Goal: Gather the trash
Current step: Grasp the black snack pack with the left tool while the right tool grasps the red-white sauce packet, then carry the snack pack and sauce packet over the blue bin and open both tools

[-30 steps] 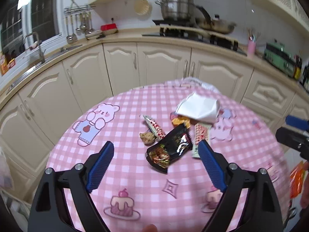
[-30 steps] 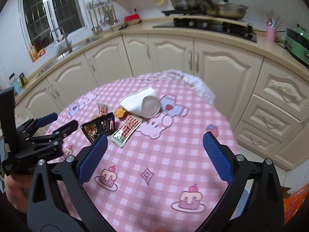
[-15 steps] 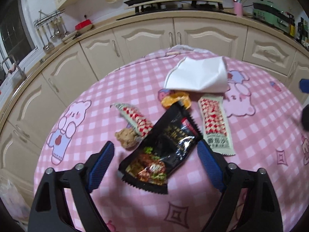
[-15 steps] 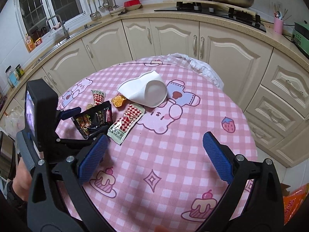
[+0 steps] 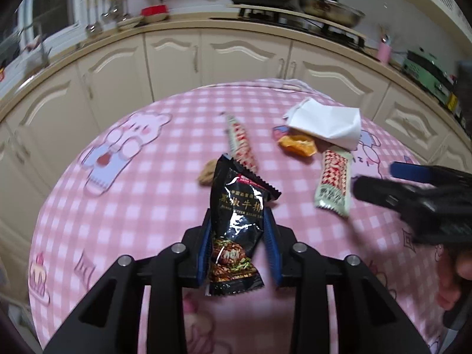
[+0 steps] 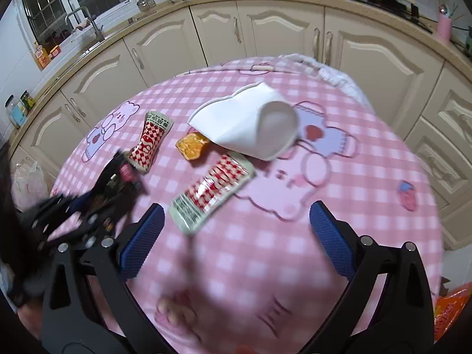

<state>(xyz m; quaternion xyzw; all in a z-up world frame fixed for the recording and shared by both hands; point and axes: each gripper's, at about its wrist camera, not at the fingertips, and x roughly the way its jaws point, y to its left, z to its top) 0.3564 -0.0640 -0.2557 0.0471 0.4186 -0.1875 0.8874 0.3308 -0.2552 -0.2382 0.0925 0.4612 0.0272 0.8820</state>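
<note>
On the pink checked table lies a small heap of trash. My left gripper is closing on a black snack packet, whose lower half is pinched between the blue pads and crumpled upright. The same left gripper and packet appear blurred in the right wrist view. My right gripper is open and empty, hovering just short of a red-and-white checked wrapper. A second checked wrapper, an orange scrap and a crushed white paper cup lie beyond. A brown lump sits behind the packet.
Cream kitchen cabinets curve round the far side of the table, close to its edge. An orange bag shows below the table's right edge and a pale plastic bag at its left. A hand holds the right gripper.
The left gripper dropped toward the table and its jaws narrowed from wide open onto the black packet. The right gripper moved forward and down toward the checked wrapper, still open.
</note>
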